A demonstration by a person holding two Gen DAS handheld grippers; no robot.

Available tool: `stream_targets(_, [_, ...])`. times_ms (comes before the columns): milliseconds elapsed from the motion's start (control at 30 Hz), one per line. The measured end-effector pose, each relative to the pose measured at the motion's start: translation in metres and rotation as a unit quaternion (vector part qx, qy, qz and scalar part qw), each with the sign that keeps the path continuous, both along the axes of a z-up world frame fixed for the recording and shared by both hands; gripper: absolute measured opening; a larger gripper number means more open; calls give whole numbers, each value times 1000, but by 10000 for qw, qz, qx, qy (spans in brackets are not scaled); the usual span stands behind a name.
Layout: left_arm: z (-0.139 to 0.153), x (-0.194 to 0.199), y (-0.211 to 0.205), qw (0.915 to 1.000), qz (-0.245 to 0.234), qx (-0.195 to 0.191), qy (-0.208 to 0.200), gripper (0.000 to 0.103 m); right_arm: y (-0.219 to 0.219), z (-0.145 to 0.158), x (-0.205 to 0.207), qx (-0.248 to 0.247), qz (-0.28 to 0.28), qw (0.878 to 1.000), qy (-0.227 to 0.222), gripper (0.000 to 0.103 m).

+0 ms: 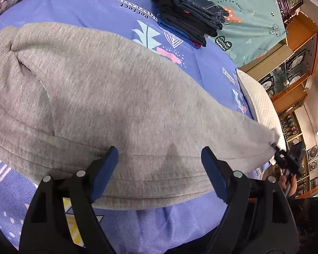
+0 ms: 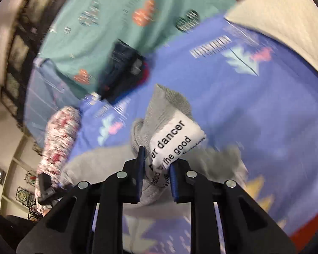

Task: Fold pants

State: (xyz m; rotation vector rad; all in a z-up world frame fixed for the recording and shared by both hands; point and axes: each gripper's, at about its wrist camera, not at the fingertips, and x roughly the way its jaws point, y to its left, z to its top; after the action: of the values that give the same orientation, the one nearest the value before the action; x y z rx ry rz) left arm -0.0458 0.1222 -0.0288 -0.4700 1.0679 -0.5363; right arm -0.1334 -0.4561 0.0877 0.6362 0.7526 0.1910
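Now | right tongs (image 2: 156,165) pinch grey pants (image 1: 116,97) | left tongs (image 1: 159,160) straddle waistband

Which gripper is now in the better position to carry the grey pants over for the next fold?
Probably the right gripper: it is shut on the grey pants at the corner beside the printed label. The left gripper is open, its fingers only straddling the waistband.

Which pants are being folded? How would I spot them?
Look at the purple bedsheet. The grey pants are spread wide across it, one end pinched by the right gripper. Unlike the dark folded pile farther back, they are pale grey and fuzzy with a white word label.
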Motion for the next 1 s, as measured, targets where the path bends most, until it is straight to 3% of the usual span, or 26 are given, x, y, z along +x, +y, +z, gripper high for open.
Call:
stream_targets(67, [-1, 0, 1, 10000, -31, 8, 7, 82, -7, -34, -9, 38, -154, 9985, 531, 20])
stream_targets(167, [0, -1, 0, 9999, -68, 116, 22, 82, -14, -67, -15, 184, -329, 9962, 782, 19])
stream_targets(333, [0, -12, 0, 9992, -83, 395, 19, 82, -9, -42, -12, -219, -297, 9991, 203, 18])
stream_targets(400, [-1, -15, 0, 9989, -98, 457, 17, 82, -8, -37, -4, -537, -291, 9978, 251, 19])
stream_targets(500, [-1, -20, -3, 9976, -182, 671, -53, 82, -10, -56, 8, -877, -409, 9910, 920, 37])
stream_targets(600, [5, -23, -4, 9967, -236, 770, -62, 82, -15, -42, 1, -1140, -796, 9867, 846, 49])
stream_targets(667, [18, -23, -8, 9970, -410, 631, -201, 81, -25, -15, -9, -1542, -1361, 9782, 276, 59])
stream_targets(733, [39, -22, -21, 9943, -593, 654, -589, 82, -33, 11, -11, -1357, -1588, 9772, -390, 70])
stream_targets(800, [52, -17, -34, 9915, -704, 695, -841, 87, -20, 27, 22, -735, -874, 9918, -574, 70])
stream_targets(867, [48, -5, -50, 9899, -767, 818, -872, 90, 15, 34, 66, -253, 8, 9982, -542, 70])
stream_targets(1000, [-5, 8, -70, 9872, -959, 1273, -34, 89, 116, 25, 161, 385, 1646, 9856, -86, 71])
